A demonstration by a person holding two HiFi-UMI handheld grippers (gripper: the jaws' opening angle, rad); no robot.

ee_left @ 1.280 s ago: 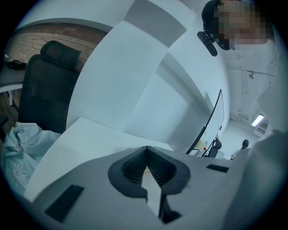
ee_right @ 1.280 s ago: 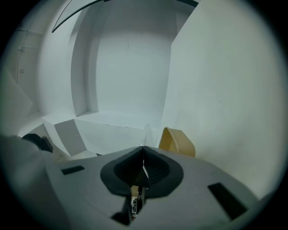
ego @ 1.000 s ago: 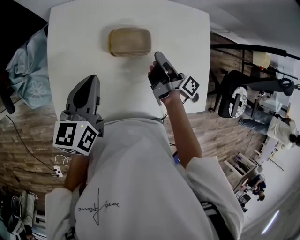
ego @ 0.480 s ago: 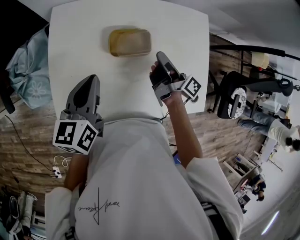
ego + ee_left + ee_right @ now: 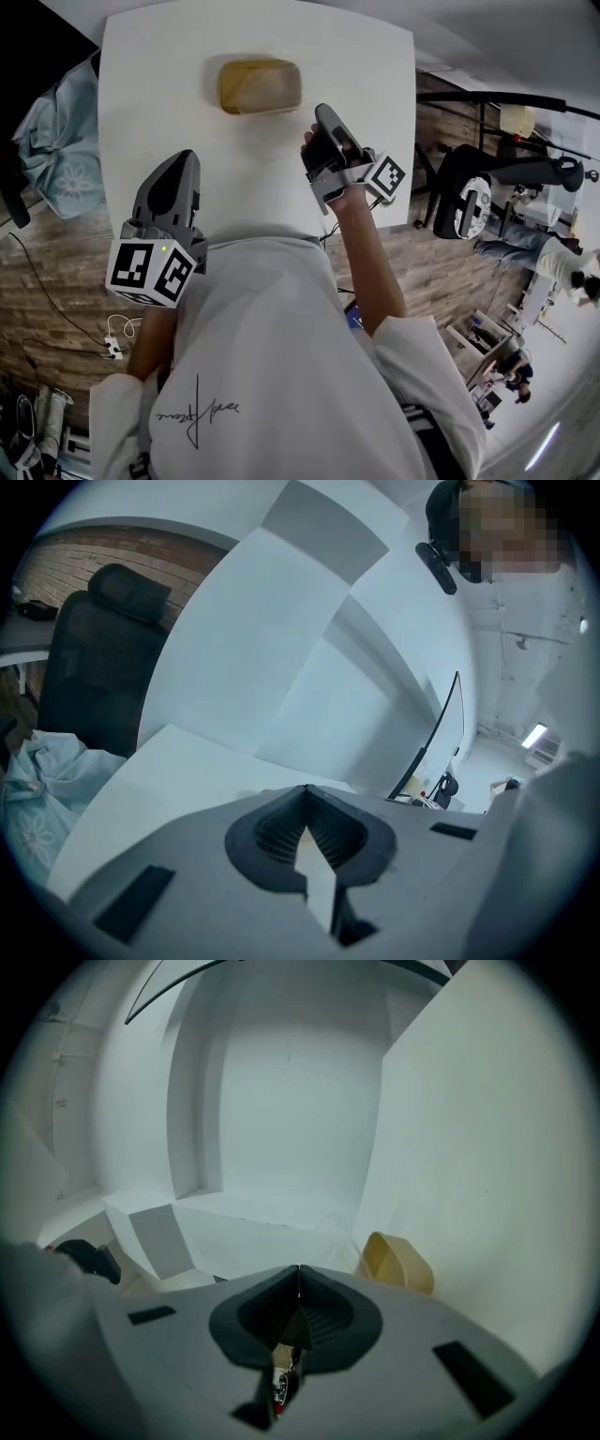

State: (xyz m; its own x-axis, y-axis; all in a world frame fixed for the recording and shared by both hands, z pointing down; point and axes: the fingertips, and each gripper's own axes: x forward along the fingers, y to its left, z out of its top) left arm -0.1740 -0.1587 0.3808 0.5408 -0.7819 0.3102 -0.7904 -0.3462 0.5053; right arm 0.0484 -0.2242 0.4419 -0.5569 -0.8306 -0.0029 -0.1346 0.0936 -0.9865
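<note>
Only one tan tray (image 5: 260,85), one table (image 5: 375,56).

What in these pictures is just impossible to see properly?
- The tan container: in the head view it is too small to tell what is inside; in the right gripper view the right gripper cuts off its lower part.
- The table, near edge: head view, hidden under the person's shirt.
- Fingers of the left gripper: head view, covered by its own body.
</note>
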